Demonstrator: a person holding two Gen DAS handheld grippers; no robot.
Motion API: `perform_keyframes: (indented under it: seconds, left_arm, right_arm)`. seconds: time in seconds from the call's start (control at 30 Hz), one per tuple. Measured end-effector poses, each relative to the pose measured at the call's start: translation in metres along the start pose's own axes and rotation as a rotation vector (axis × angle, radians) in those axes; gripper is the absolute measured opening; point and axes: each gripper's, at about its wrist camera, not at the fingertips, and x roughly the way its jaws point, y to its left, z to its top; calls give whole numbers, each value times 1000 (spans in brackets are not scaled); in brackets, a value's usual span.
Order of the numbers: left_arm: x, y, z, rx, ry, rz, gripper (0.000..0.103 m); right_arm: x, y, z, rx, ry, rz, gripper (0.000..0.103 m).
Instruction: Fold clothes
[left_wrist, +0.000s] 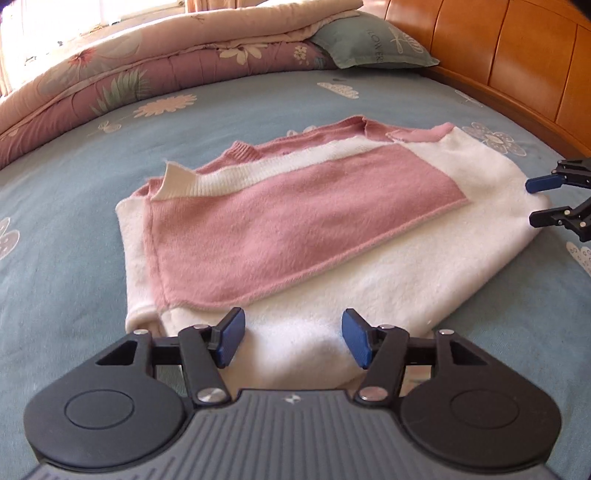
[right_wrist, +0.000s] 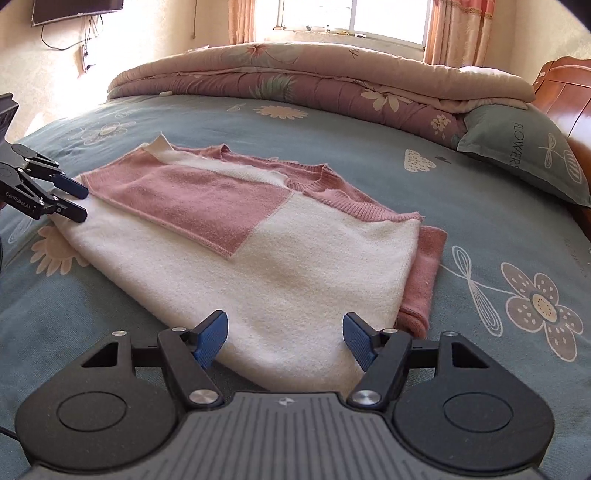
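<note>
Pink-and-white sweater (left_wrist: 295, 221) on blue bedsheet (left_wrist: 55, 258), both tools released, left tool (left_wrist: 293, 339), right tool (right_wrist: 284, 341), quilt (right_wrist: 295, 74) behind

Both cameras sit low over the bed (left_wrist: 74, 206), tilted down, close to the sweater (left_wrist: 280, 229). The left view looks along it toward the headboard (left_wrist: 517, 55); the right view faces the window (right_wrist: 354, 16). Both share the sweater, quilt (right_wrist: 295, 70) and pillow (right_wrist: 524, 147), and each catches the other gripper.

Left tool (left_wrist: 293, 338) tilted downward, blue pads (left_wrist: 231, 338) held apart, nothing clamped between them, right tool (right_wrist: 284, 341) likewise angled down, pads (right_wrist: 210, 339) spread wide, nothing gripped
</note>
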Motion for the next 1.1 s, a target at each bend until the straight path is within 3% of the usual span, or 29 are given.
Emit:
perform_keyframes:
  seconds: [0.13,0.17,0.3,0.37,0.43,0.5,0.6,0.7,0.83,0.97,1.1]
  left_arm:
    - [-26,18,-20,-103,-5,-27,60]
    - [-31,17,-17,-94,-9,-21,60]
    - [-38,-1,-3,-10,-40,-11,65]
    - [-25,-8,-2,21,1,13,69]
    - [-12,-6,-11,-11,73,34,68]
    - [-20,-3,-21,-23,42,17,68]
    - [-38,-6,-17,-1,6,20,68]
    - [-40,-21,-4,79,-44,-17,70]
    - [-6,-33,1,47,39,-69,71]
    - [-11,-29,-6,31,76,-52,71]
    - [-35,-27,0,103,32,21,72]
  right_arm:
    - [-7,-7,-21,20,51,-35,76]
    - [-11,-9,-21,36,69,-48,76]
    - [-25,1,-9,13,5,-50,76]
    - [-27,16,0,-48,-18,-62,77]
    - [-23,30,2,-118,5,-69,78]
    - [-19,37,-5,-177,50,-76,78]
    - [-21,28,-18,-176,102,-107,78]
    - [-25,25,-10,-95,56,-63,78]
    - [-21,33,3,-49,3,1,81]
    - [-13,34,-5,-90,71,-39,81]
    - [-28,30,-13,-132,73,-77,81]
